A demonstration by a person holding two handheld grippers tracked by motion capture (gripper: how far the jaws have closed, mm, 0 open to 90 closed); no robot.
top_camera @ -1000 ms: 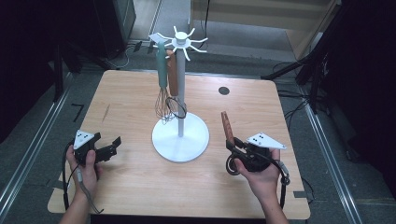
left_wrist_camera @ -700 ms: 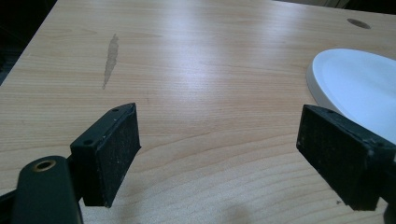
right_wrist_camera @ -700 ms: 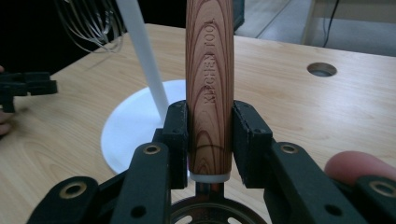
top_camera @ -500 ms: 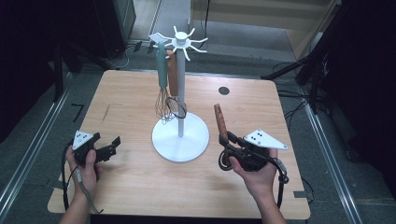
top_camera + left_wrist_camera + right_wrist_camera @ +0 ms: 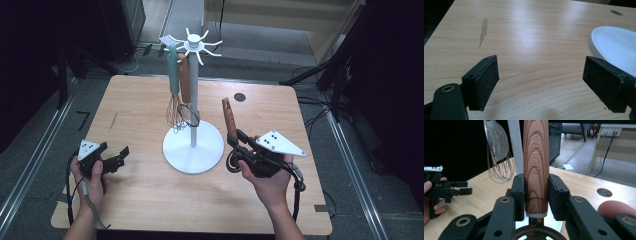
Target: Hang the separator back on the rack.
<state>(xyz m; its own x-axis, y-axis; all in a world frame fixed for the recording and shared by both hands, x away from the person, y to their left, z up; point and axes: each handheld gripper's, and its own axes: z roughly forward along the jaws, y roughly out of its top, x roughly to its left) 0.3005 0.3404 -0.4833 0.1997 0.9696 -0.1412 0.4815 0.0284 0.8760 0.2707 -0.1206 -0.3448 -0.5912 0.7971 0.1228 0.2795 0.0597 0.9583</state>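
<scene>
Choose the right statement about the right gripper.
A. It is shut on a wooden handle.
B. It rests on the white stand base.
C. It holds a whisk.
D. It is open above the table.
A: in the right gripper view, the right gripper has both pads pressed against the wooden handle, which stands upright between them; the whisk hangs on the stand.

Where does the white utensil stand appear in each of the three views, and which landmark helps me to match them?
High view: the white stand is at the centre of the table, base and pole.
Left gripper view: its round base lies at the right edge.
Right gripper view: its pole rises at the upper middle, just left of the wooden handle.
Shared landmark: the round hole in the tabletop.
</scene>
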